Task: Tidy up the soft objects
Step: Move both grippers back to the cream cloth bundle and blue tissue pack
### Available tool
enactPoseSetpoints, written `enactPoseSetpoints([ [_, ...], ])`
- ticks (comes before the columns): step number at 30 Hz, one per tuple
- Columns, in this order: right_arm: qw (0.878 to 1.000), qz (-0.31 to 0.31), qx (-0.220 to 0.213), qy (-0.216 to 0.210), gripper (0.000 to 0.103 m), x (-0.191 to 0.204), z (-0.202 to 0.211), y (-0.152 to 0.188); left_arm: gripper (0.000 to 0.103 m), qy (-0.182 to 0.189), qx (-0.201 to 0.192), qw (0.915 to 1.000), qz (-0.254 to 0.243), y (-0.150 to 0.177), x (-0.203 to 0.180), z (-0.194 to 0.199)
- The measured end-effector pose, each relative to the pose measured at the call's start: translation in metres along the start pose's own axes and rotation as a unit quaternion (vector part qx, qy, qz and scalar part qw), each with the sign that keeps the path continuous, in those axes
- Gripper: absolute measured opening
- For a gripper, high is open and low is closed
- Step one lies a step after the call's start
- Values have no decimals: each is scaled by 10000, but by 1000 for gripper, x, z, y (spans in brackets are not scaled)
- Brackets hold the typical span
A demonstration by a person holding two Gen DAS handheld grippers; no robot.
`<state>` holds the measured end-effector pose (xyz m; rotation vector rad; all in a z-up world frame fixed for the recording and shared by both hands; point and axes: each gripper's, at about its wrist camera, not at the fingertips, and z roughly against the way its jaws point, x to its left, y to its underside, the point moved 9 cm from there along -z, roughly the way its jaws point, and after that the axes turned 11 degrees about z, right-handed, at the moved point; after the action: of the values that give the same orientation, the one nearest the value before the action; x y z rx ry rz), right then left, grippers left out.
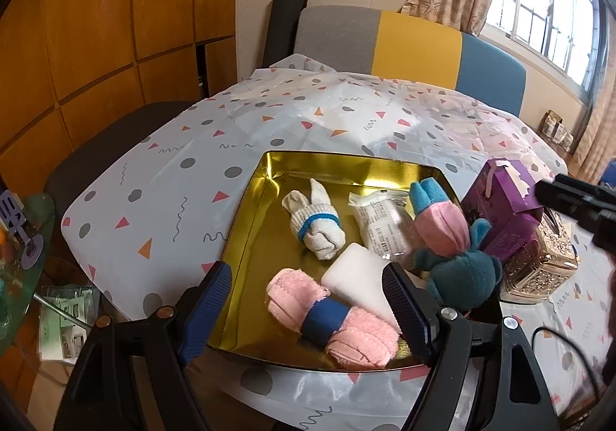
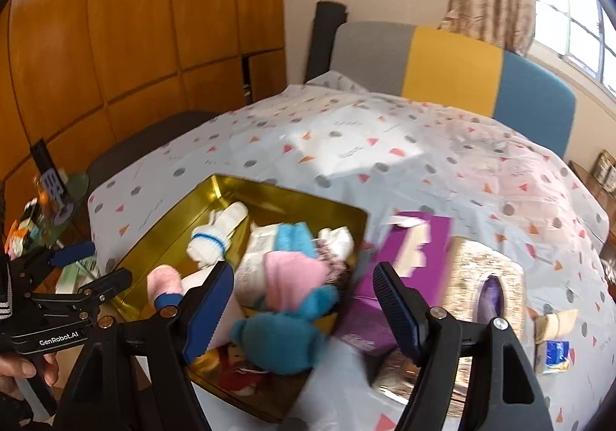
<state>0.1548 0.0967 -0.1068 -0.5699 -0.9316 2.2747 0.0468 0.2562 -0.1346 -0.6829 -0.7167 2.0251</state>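
A gold tin tray (image 1: 246, 207) sits on the patterned tablecloth. In it lie a white rolled sock with a blue band (image 1: 313, 225), a pink rolled towel with a blue band (image 1: 335, 319), a white foam block (image 1: 358, 279), a clear plastic packet (image 1: 381, 225) and a pink-and-teal plush toy (image 1: 450, 250) at the right rim. My left gripper (image 1: 308, 309) is open above the tray's near edge, around the pink towel without touching. My right gripper (image 2: 304, 308) is open just above the plush toy (image 2: 285, 331), empty. The left gripper (image 2: 92, 269) shows at the tray's left.
A purple box (image 1: 504, 200) and a glittery gold tissue box (image 1: 539, 258) stand right of the tray. A small blue packet (image 2: 554, 352) lies at the far right. A grey, yellow and blue chair back (image 1: 415, 46) is behind the table. A cluttered glass side table (image 1: 23, 238) stands left.
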Motion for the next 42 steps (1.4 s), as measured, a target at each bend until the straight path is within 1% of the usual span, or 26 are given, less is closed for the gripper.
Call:
enactPoseSetpoints([
  [6,9978,-543,-161,344,76,-55,29,14,81,66,2,9999,-153,1,-15,2],
  [10,9925,-1012,-203,650,76,-99,47,30,81,123,-22,9995,-296,0,-27,5],
  [15,9803,-1587,-147,1165,76,-159,69,61,81,203,-69,9985,-495,-2,-45,10],
  [19,9664,-2000,-40,1612,76,-207,82,91,81,284,-125,9973,-669,-4,-62,15],
  [23,9453,-2506,160,2082,76,-257,91,131,81,421,-182,9953,-856,-8,-83,21],
  [25,9347,-2734,292,2253,76,-279,91,152,81,504,-229,9938,-967,-9,-95,26],
  [29,9081,-3250,576,2578,76,-316,88,202,81,660,-289,9899,-1224,-13,-124,33],
  [31,8968,-3497,607,2642,76,-325,89,222,81,727,-328,9875,-1360,-14,-138,36],
  [33,8792,-3915,702,2621,76,-333,90,244,81,835,-366,9849,-1474,-16,-154,39],
  [35,8663,-4259,535,2553,76,-339,98,252,81,940,-395,9823,-1569,-18,-169,42],
  [38,8508,-4530,556,2604,76,-343,105,266,82,1133,-438,9768,-1762,-18,-197,47],
  [40,8408,-4728,531,2582,76,-344,109,272,82,1295,-470,9718,-1916,-18,-219,51],
  [42,8286,-4898,532,2658,76,-347,115,280,82,1476,-468,9656,-2090,-15,-243,55],
])
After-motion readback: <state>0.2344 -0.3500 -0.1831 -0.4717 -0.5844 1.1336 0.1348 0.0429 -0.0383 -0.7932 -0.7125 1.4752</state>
